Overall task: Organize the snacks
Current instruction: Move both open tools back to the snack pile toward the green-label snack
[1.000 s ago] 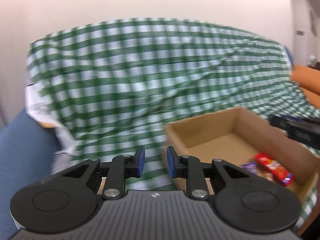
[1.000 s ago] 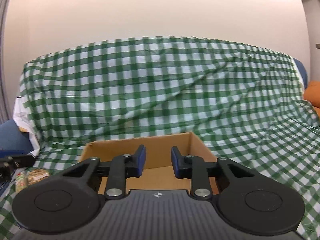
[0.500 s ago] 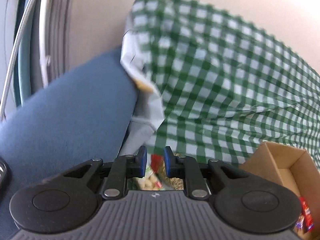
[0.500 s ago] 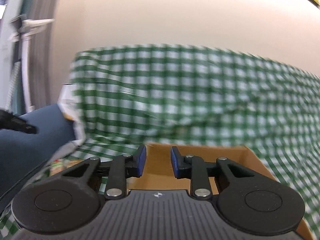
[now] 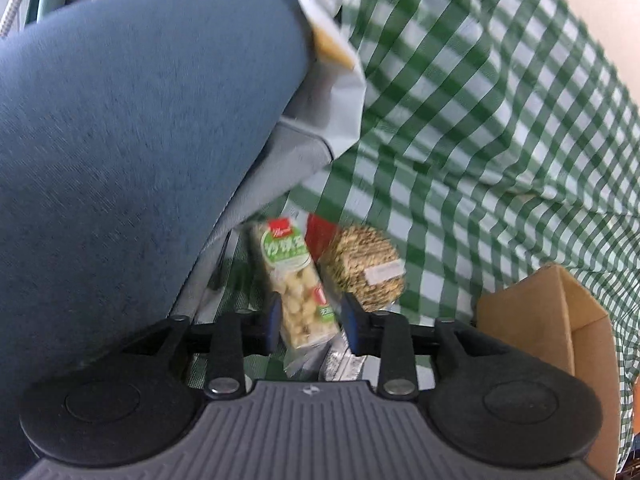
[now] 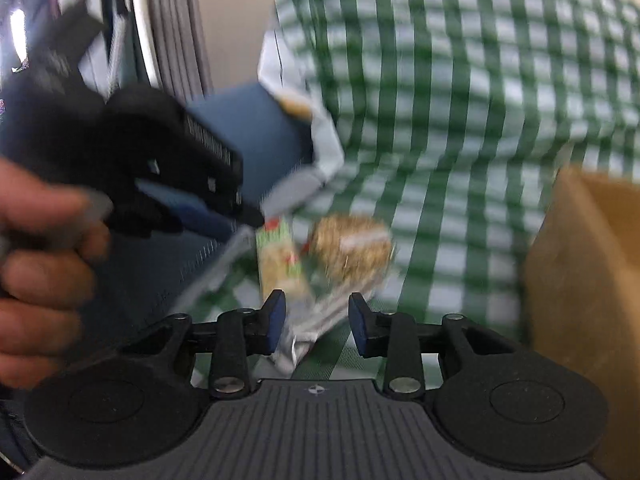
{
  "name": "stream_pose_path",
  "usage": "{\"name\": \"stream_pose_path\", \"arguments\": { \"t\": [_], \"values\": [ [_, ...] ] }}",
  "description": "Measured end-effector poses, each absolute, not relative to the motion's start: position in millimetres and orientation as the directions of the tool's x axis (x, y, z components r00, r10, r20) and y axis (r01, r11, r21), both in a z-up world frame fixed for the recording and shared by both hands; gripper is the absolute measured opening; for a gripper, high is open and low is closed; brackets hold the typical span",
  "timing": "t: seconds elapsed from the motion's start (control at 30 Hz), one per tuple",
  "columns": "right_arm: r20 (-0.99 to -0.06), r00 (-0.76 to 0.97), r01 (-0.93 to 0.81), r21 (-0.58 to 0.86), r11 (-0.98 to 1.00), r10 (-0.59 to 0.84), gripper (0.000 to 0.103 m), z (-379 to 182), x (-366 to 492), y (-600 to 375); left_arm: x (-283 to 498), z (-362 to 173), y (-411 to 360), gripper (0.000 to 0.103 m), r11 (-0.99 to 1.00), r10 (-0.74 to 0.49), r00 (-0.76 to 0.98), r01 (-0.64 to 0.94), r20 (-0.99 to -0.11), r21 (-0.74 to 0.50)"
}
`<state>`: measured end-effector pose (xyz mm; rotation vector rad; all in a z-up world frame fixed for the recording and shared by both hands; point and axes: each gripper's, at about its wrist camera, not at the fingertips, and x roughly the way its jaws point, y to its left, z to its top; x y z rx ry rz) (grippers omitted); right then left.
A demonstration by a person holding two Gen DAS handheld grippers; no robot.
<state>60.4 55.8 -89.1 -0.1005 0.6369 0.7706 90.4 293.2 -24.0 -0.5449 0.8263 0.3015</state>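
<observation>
Left gripper (image 5: 310, 320) swung over snacks (image 5: 294, 280), opening

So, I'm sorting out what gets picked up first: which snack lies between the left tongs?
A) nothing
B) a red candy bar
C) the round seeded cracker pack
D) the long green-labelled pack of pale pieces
D: the long green-labelled pack lies between the opening left tongs; the round cracker pack lies beside it.

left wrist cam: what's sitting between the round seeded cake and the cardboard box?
Only bare checked cloth between the round cake and the cardboard box, in the left wrist view.
</observation>
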Motion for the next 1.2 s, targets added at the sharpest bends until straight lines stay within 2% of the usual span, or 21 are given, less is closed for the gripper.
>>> {"name": "stream_pose_path", "arguments": {
  "t": [0.03,0.13,0.27,0.33,0.4,0.43,0.53,0.6,0.63,0.7,0.73,0.77,0.87,0.93,1.03,1.1,1.13,1.17,1.2],
  "values": [
    [-0.588,0.521,-0.680,0.152,0.717,0.619,0.044,-94,63,63,94,-26,293,0.047,0.822,0.047,0.636,-0.462,-0.770,-0.332],
    [-0.618,0.503,-0.678,0.151,0.719,0.604,0.053,-107,70,78,102,-34,293,0.052,0.821,0.041,0.610,-0.472,-0.792,-0.321],
    [-0.658,0.485,-0.653,0.165,0.739,0.576,0.054,-121,83,90,116,-40,285,0.067,0.831,0.053,0.582,-0.476,-0.811,-0.288],
    [-0.659,0.480,-0.655,0.169,0.736,0.579,0.054,-124,85,89,121,-42,283,0.068,0.836,0.061,0.571,-0.478,-0.819,-0.271],
    [-0.652,0.498,-0.645,0.161,0.747,0.571,0.044,-122,84,86,128,-46,282,0.068,0.837,0.062,0.560,-0.481,-0.826,-0.263],
    [-0.649,0.506,-0.641,0.158,0.751,0.568,0.031,-119,83,83,130,-48,282,0.068,0.838,0.065,0.553,-0.483,-0.831,-0.255],
    [-0.644,0.510,-0.624,0.178,0.761,0.570,0.021,-114,87,72,140,-56,278,0.068,0.843,0.069,0.527,-0.484,-0.847,-0.233],
    [-0.642,0.517,-0.612,0.186,0.769,0.566,0.021,-111,88,64,145,-60,274,0.068,0.854,0.079,0.510,-0.479,-0.857,-0.206],
    [-0.642,0.521,-0.610,0.182,0.771,0.563,0.001,-110,87,61,147,-61,271,0.068,0.859,0.088,0.501,-0.476,-0.861,-0.189],
    [-0.640,0.524,-0.608,0.181,0.773,0.562,0.000,-106,85,54,150,-66,267,0.065,0.869,0.099,0.480,-0.469,-0.871,-0.159],
    [-0.642,0.517,-0.610,0.187,0.770,0.565,0.000,-105,84,50,150,-67,266,0.053,0.873,0.105,0.476,-0.465,-0.873,-0.148],
    [-0.644,0.516,-0.612,0.184,0.769,0.564,0.000,-104,83,46,149,-67,266,0.047,0.874,0.106,0.474,-0.463,-0.874,-0.145],
    [-0.648,0.521,-0.622,0.157,0.767,0.556,0.000,-103,78,35,139,-60,266,0.041,0.875,0.134,0.473,-0.469,-0.871,-0.120],
    [-0.646,0.486,-0.650,0.184,0.737,0.589,0.000,-99,75,29,126,-50,267,0.040,0.869,0.152,0.474,-0.481,-0.867,-0.111],
    [-0.643,0.481,-0.657,0.186,0.730,0.597,0.004,-97,73,28,100,-38,267,0.040,0.867,0.114,0.484,-0.475,-0.867,-0.151],
    [-0.633,0.496,-0.636,0.200,0.745,0.594,0.023,-98,74,29,82,-35,263,0.040,0.879,0.086,0.463,-0.451,-0.882,-0.151],
    [-0.627,0.502,-0.628,0.209,0.749,0.596,0.037,-100,75,31,75,-36,261,0.040,0.888,0.062,0.445,-0.433,-0.894,-0.154],
    [-0.622,0.507,-0.623,0.213,0.753,0.596,0.042,-102,77,34,68,-38,258,0.041,0.896,0.038,0.427,-0.415,-0.904,-0.158],
    [-0.622,0.510,-0.619,0.215,0.755,0.595,0.043,-105,79,37,64,-39,258,0.041,0.899,0.035,0.415,-0.410,-0.909,-0.153]
  ]
}}
